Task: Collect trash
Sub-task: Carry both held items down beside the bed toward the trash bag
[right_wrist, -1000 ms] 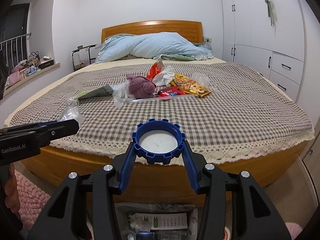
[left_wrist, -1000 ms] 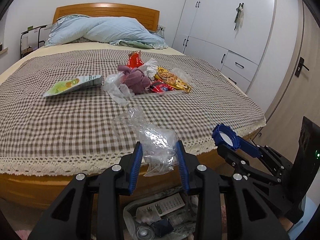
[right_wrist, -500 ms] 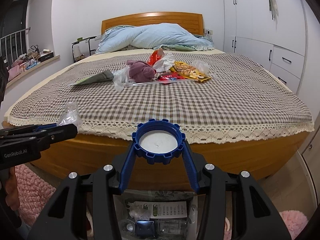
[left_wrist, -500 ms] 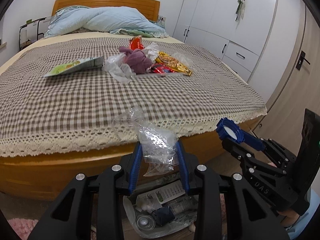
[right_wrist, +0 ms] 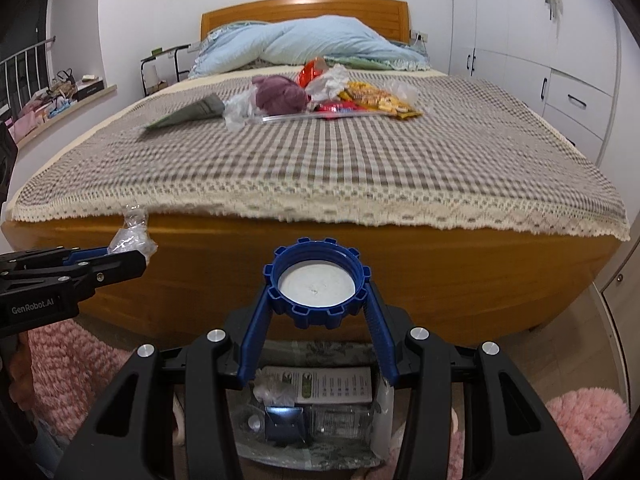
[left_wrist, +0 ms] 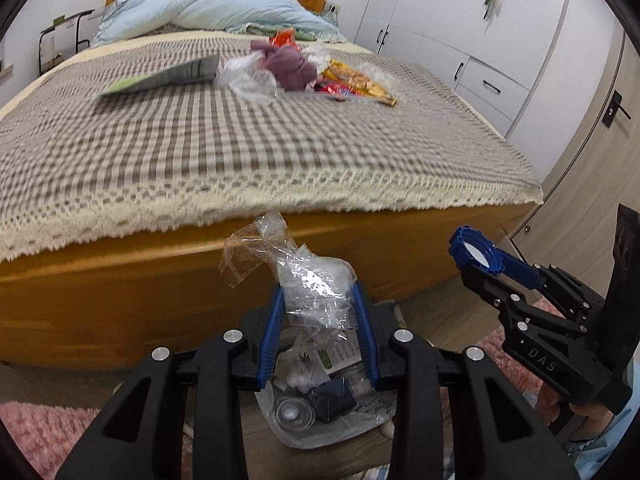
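Below both grippers, at the foot of the bed (right_wrist: 400, 264), sits the bin (left_wrist: 320, 436) with its mouth open, and that is the relation that counts: each load hangs just above and bed-side of it, so the drop looks like a short way down and slightly back. On the left gripper (left_wrist: 319, 334) the jaws are clenched on a crumpled clear wrapper (left_wrist: 308, 284), its long tail poking up and forward past the tips, glossy and feather-light; it may cling to a pad on release. On the right gripper (right_wrist: 319, 316) the jaws grasp a blue cap (right_wrist: 318, 280) by its notched rim, lying flat, white liner facing up, rigid, likely to fall straight. Both look about equally near the bin, the left perhaps more squarely over it. Inside it lie a printed carton and a bottle. More litter (right_wrist: 360, 100) waits mid-bed, well apart from either gripper.
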Tool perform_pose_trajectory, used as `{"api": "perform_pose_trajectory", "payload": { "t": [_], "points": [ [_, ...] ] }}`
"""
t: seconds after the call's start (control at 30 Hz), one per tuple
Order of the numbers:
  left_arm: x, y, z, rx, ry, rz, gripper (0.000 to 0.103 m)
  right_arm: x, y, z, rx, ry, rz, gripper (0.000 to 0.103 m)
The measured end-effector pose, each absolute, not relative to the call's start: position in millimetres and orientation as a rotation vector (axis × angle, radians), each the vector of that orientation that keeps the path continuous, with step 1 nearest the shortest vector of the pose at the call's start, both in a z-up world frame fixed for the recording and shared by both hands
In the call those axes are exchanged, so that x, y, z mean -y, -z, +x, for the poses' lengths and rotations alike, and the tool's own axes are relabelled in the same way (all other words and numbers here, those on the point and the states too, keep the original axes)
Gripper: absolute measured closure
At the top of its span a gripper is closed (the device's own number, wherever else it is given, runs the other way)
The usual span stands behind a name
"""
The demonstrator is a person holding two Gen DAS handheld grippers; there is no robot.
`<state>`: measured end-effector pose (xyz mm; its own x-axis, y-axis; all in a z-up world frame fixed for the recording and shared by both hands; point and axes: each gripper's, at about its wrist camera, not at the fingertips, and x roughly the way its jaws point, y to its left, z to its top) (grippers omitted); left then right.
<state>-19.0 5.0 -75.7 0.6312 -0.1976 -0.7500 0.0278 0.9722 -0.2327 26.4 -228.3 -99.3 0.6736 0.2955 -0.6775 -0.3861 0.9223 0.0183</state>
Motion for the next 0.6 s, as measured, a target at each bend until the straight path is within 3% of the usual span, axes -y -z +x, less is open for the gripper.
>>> {"api": "perform_pose_trajectory", "payload": {
  "t": [0.6],
  "points": [
    [5.1, 148.2, -12.8, -1.096, 0.096, -0.205, 0.071, 226.9, 149.6, 31.8, -0.951, -0.381, -0.183, 0.057]
  ]
}}
